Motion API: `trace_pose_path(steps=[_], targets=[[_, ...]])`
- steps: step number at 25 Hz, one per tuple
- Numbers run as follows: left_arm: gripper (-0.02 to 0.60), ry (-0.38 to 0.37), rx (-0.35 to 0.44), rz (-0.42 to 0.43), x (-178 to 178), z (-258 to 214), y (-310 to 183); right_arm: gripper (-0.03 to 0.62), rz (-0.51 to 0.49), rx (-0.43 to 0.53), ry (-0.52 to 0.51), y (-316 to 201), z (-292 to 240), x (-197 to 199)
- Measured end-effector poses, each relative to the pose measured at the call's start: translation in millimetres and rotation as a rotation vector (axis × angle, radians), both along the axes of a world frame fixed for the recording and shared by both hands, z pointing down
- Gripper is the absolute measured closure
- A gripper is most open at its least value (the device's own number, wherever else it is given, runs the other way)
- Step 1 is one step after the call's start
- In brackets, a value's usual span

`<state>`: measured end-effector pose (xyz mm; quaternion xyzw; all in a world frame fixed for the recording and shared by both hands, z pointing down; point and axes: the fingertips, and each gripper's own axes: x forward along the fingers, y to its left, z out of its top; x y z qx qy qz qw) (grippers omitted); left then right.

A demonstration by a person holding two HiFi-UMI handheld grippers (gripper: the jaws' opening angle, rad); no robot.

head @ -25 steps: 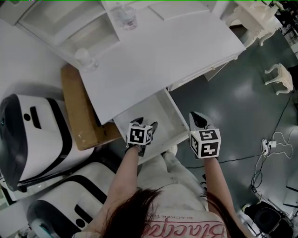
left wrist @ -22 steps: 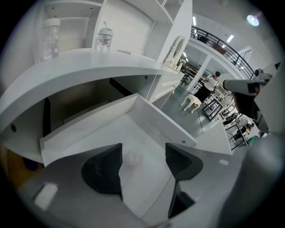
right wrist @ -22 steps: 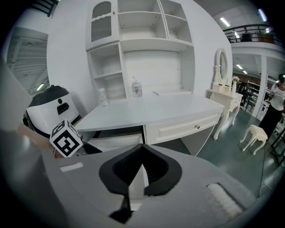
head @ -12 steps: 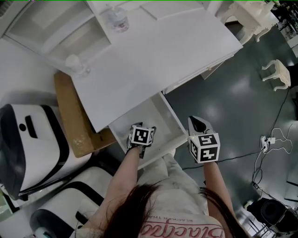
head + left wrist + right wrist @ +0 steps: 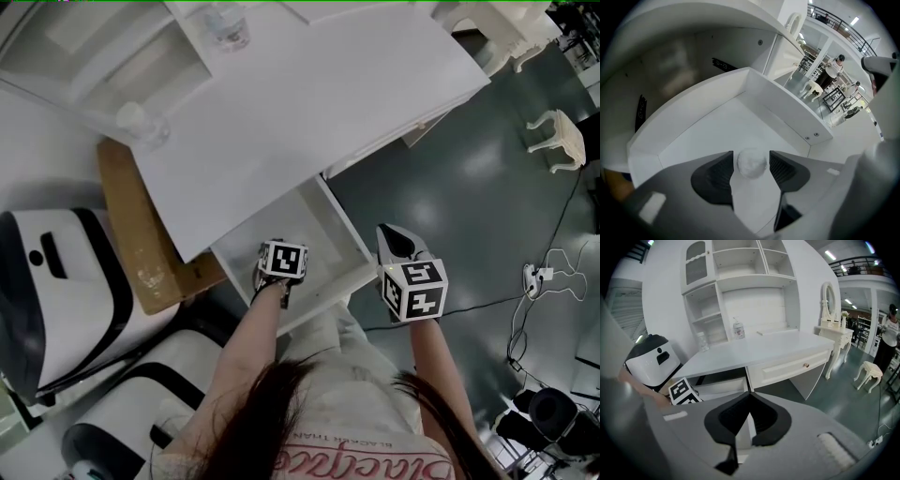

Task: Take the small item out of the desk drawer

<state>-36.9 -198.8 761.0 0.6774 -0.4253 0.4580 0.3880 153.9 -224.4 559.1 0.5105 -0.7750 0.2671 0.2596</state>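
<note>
Small white round item (image 5: 751,164) is sitting on the floor of the open white drawer (image 5: 785,112), down at the 6 o'clock end of it in the left gripper view, so it's not out of there yet. The left gripper (image 5: 751,158) is reaching down into the drawer with the ball-ish thing right between its jaws. The jaws are closing in on it, but there's a thin sliver of gap on each side, so the pads aren't actually squeezing it. Can't tell what the item is made of, just pale and roundish.

From the head view, the drawer sticks out from under the white tabletop (image 5: 309,103) at roughly 6 o'clock. The right gripper (image 5: 750,395) hangs outside the drawer, at about 3 o'clock from the left one, over the dark grey-green floor (image 5: 450,187). Its jaws are clenched tip to tip with nothing between them.

Other stuff around:
- a clear plastic bottle (image 5: 225,21) at the tabletop's 12 o'clock edge, and a second small clear container (image 5: 141,122) over at its 9 o'clock corner
- a flat brown cardboard box (image 5: 141,234) at 9 o'clock from the drawer, tucked partly under the tabletop
- two bulky white-and-black machines (image 5: 56,281) further out past the cardboard, around 8 o'clock
- a little white stool (image 5: 558,136) on the floor at 2 o'clock, well apart from everything
- a second white drawer with a small round knob (image 5: 805,365), closed, in the right gripper view.
</note>
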Motion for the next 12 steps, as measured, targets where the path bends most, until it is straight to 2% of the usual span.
trace_pose_path(steps=[4, 6, 12], targets=[[0.346, 0.0, -0.012, -0.037, -2, 4, -1, 0.592, 0.007, -0.013, -0.016, -3, 3, 0], [0.393, -0.004, -0.009, -0.055, -3, 5, -3, 0.592, 0.013, -0.024, -0.023, -4, 6, 1], [0.4, -0.016, 0.005, -0.066, -5, 2, -7, 0.592, 0.057, -0.115, -0.036, -5, 20, 7]])
